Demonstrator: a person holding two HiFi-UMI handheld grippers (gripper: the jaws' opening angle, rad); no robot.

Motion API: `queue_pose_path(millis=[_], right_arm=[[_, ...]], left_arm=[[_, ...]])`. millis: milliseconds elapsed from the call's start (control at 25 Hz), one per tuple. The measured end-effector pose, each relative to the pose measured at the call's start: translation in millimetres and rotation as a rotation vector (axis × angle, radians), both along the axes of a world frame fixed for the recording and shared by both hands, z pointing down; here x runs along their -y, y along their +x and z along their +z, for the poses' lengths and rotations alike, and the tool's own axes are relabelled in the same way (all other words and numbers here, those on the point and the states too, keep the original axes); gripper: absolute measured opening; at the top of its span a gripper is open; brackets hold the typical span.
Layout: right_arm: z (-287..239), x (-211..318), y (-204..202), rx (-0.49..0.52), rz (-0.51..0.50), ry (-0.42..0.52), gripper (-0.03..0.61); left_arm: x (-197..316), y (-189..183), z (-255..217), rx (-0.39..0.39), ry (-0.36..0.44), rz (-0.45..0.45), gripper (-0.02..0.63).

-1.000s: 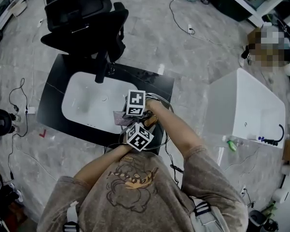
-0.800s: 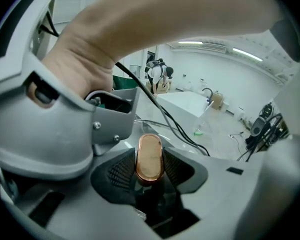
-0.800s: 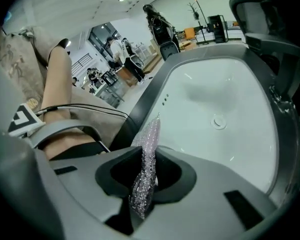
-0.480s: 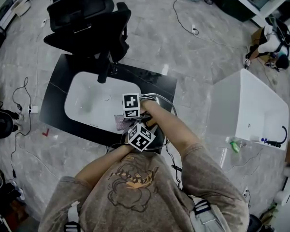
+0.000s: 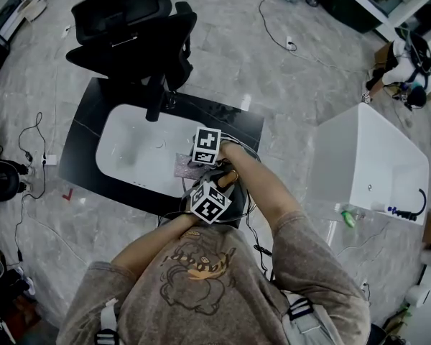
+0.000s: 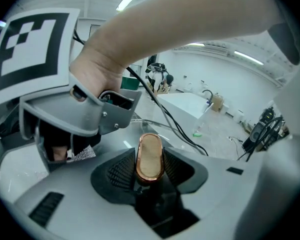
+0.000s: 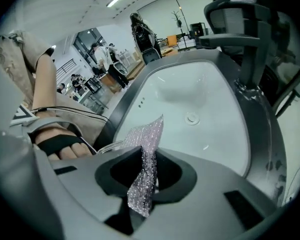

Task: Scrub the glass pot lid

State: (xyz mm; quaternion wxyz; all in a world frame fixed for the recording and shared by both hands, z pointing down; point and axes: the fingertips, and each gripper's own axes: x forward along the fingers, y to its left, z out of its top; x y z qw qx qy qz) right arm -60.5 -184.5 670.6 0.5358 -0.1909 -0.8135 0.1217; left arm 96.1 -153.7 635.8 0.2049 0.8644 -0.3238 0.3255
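Observation:
My left gripper (image 6: 149, 160) is shut on the copper-coloured knob (image 6: 149, 154) of the glass pot lid (image 6: 121, 135), holding it over the counter's right end. In the head view the lid's rim (image 5: 247, 150) curves out past the person's right forearm. My right gripper (image 7: 145, 176) is shut on a sparkly silver scrub cloth (image 7: 146, 159), which sticks up between the jaws. The cloth (image 5: 183, 165) lies against the lid's left side, by the sink's edge. From the left gripper view the right gripper's grey body (image 6: 75, 116) sits just beyond the knob.
A white sink (image 5: 129, 153) is set in a black counter (image 5: 82, 131), with a black faucet (image 5: 155, 106) at its back. A black office chair (image 5: 129, 27) stands behind it. A white tub-like unit (image 5: 366, 157) is at the right. Cables (image 5: 29, 142) trail on the floor.
The right gripper with the cloth slid left over the lid, then back right and a little farther away. The left gripper and the knob stayed put.

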Motion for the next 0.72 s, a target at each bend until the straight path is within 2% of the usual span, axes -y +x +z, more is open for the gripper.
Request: queue_pose_path(millis=[240, 720], right_arm=[[-2.0, 30.9, 21.0, 0.017, 0.141, 0.011, 0.084], [-8.0, 55.5, 75.6, 0.051, 0.341, 0.007, 0.084]], left_arm=[[0.2, 0.1, 0.8, 0.005, -0.001, 0.005, 0.187], [0.4, 0.3, 0.8, 0.010, -0.003, 0.022, 0.187]])
